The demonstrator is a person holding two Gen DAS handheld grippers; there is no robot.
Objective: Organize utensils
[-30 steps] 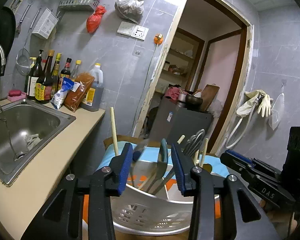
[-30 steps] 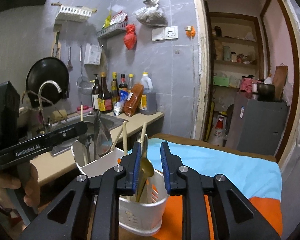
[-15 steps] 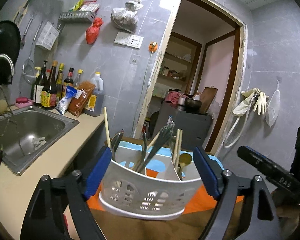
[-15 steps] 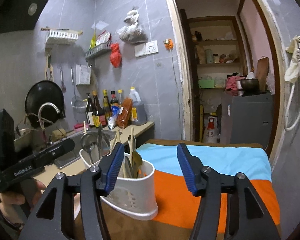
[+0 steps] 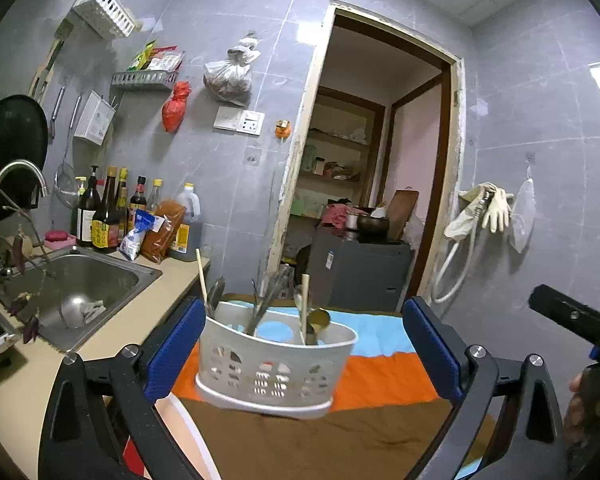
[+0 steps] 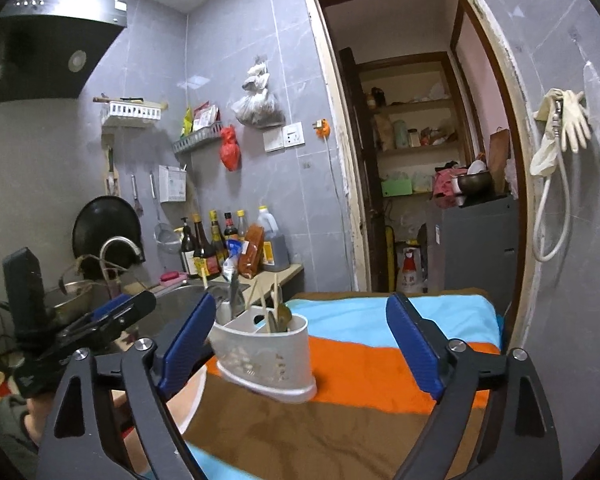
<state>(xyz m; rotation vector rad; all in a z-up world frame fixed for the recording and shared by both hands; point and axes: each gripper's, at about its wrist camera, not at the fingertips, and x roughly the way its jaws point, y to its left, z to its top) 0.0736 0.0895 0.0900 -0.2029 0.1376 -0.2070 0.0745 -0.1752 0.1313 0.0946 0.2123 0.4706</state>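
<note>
left wrist: caddy (image 5: 276, 364) base blurred

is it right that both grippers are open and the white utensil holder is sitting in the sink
Not quite. Both the left gripper and the right gripper are open, but the utensil holder stands on the striped cloth, not in the sink. The left wrist view shows it.

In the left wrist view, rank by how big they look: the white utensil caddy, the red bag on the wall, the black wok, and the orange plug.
1. White utensil caddy, though it is nearest the camera
2. Black wok, partly cut off
3. Red bag
4. Orange plug
</note>
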